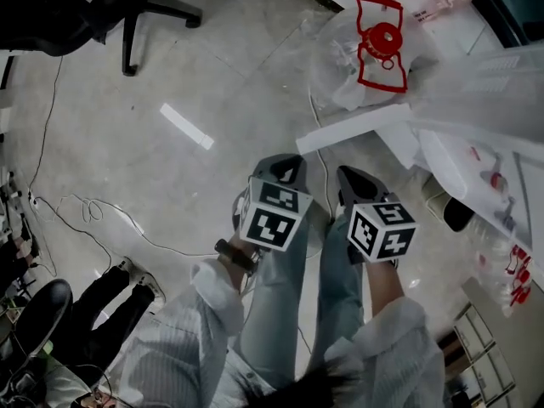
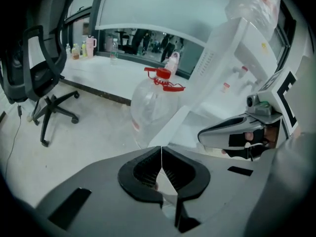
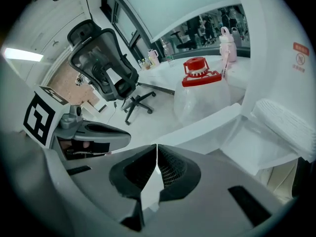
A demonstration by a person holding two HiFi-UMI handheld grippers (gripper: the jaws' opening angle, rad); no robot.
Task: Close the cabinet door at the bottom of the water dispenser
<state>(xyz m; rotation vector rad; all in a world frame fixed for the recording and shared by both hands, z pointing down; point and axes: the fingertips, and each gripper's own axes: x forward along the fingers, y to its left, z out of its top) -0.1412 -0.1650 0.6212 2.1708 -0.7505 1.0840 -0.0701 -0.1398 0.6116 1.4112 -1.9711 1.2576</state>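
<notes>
1. Head view: the left tool [image 1: 287, 167] and the right tool [image 1: 347, 177] are held side by side, both angled down over the floor [image 1: 127, 160]. The cabinet door [image 1: 357, 128] stands open. Its white edge is swung out from the foot of the water dispenser [image 1: 484, 83], just beyond both tool tips, and no contact is seen. A water jug [image 1: 365, 49] with a red cap stands behind the door.
2. Left gripper view: the left tool [image 2: 161, 149] has its jaws pressed together with nothing between them. The open door [image 2: 174, 125] lies just ahead of the tips, with the jug [image 2: 150, 107] behind it. An office chair [image 2: 44, 68] stands far left. The right tool [image 2: 232, 132] is alongside.
3. Right gripper view: the right tool [image 3: 157, 149] has its jaws closed tight and holds nothing. The door edge [image 3: 207, 125] runs across just ahead, with the jug [image 3: 200, 98] behind it. The left tool [image 3: 94, 132] is alongside.
</notes>
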